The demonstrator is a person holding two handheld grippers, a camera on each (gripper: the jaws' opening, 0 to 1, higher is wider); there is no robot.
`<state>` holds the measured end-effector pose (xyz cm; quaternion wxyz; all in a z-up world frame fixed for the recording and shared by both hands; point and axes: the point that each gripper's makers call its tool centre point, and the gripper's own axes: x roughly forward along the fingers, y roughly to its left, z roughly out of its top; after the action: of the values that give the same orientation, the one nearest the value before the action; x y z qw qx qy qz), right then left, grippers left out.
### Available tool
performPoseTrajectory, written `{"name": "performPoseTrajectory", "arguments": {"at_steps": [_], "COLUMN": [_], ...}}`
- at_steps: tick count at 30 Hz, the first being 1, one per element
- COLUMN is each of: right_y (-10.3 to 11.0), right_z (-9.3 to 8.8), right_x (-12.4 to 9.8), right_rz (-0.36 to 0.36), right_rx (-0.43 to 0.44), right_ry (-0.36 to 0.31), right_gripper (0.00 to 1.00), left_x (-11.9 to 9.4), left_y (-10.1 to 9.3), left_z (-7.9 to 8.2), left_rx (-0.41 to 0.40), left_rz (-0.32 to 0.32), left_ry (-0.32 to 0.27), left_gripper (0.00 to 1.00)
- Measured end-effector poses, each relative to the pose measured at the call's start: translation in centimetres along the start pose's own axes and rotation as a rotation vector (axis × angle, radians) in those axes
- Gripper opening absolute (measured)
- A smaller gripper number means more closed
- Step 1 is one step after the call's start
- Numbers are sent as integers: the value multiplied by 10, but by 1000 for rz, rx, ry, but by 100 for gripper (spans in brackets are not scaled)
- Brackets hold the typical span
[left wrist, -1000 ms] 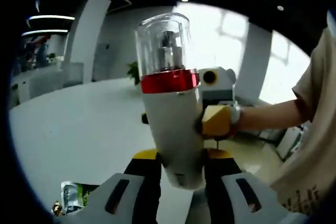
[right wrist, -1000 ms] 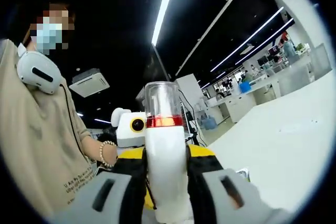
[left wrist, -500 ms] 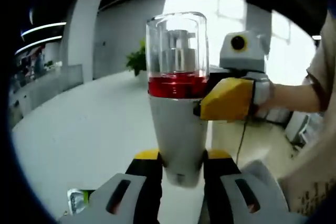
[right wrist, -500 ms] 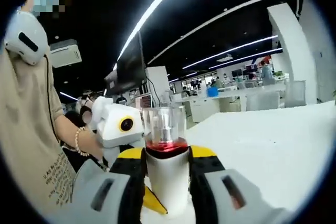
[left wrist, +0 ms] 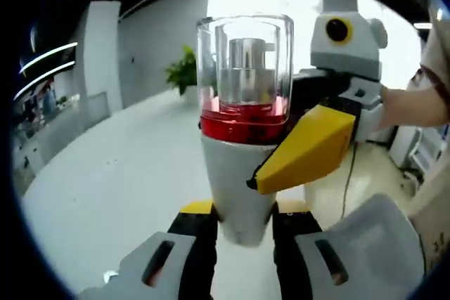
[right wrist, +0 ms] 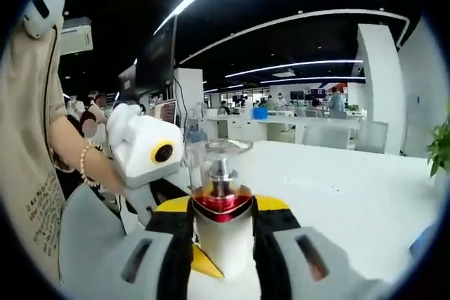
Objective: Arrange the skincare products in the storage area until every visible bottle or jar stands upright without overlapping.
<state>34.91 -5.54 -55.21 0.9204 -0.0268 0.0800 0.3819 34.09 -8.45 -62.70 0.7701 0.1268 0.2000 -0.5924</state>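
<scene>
Since a second ago our right gripper point(right wrist: 221, 244) has slid closer up the bottle point(left wrist: 242, 138); both it and our left gripper point(left wrist: 242, 233) clamp its white body, red band, clear cap.

In the left gripper view we look very closely along our jaws at the pump bottle point(left wrist: 244, 124) at frame centre, facing bright windows. The right gripper view looks from the opposite side, equally close, sharing that bottle point(right wrist: 219, 205) and the white table point(right wrist: 351, 194).
</scene>
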Motion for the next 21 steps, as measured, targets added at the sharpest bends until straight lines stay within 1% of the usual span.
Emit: {"name": "performPoseTrajectory", "arguments": {"at_steps": [2, 5, 8, 13, 15, 21], "right_y": [-4, -7, -12, -19, -21, -26], "right_z": [-9, -21, -37, -58, -69, -91], "right_x": [5, 10, 15, 20, 23, 28], "right_rz": [-1, -3, -8, -16, -16, -12], "right_rx": [-4, -14, -29, -37, -52, -46], "right_ry": [22, 56, 101, 147, 178, 221], "right_gripper": [32, 32, 31, 31, 31, 31], "left_x": [3, 13, 23, 37, 44, 55], "left_y": [3, 8, 13, 18, 21, 24], "left_z": [-4, -17, -30, -46, -56, -73], "left_rx": [-3, -18, -14, -31, -33, -55], "left_rz": [0, -4, -4, -12, -8, -16], "left_ry": [4, 18, 35, 54, 69, 96], "left_gripper": [26, 26, 26, 26, 26, 26]}}
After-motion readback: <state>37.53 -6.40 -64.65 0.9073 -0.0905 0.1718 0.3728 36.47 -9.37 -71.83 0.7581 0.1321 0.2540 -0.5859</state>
